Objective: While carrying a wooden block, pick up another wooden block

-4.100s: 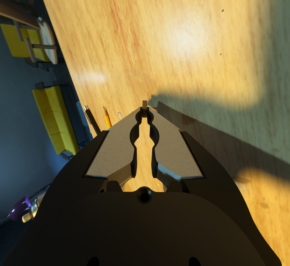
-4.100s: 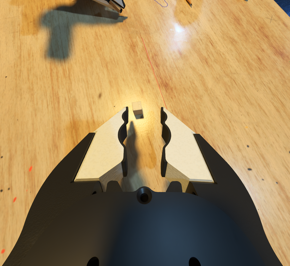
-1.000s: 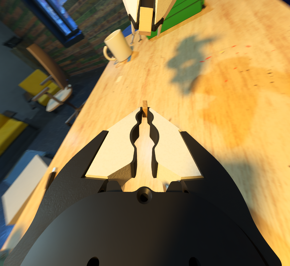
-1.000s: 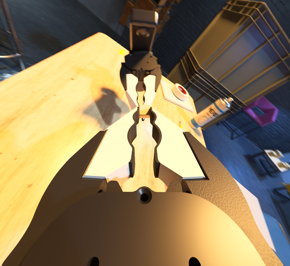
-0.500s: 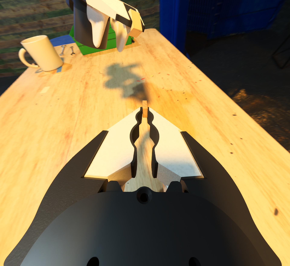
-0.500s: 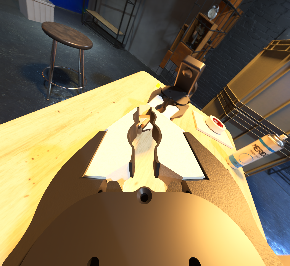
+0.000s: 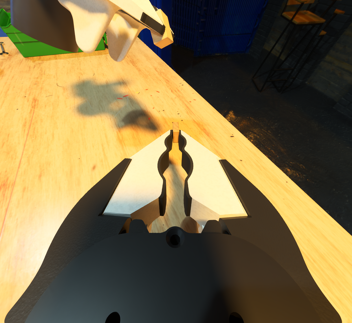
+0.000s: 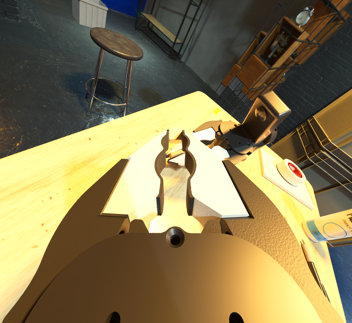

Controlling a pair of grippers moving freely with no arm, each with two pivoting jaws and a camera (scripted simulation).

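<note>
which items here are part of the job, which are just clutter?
Job:
- left gripper, shut on a thin tan wooden block
- right gripper, shut on a pale square wooden block

Clutter:
- green plastic bin
- white tape roll with red core on a white board
- blue-and-white spray can
- round brown stool

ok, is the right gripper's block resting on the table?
No, the right gripper holds its block in the air, well above the table.

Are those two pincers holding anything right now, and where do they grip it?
Yes. The left gripper pinches a thin wooden block by its flat sides; the right gripper clamps a paler block at its fingertips.
</note>
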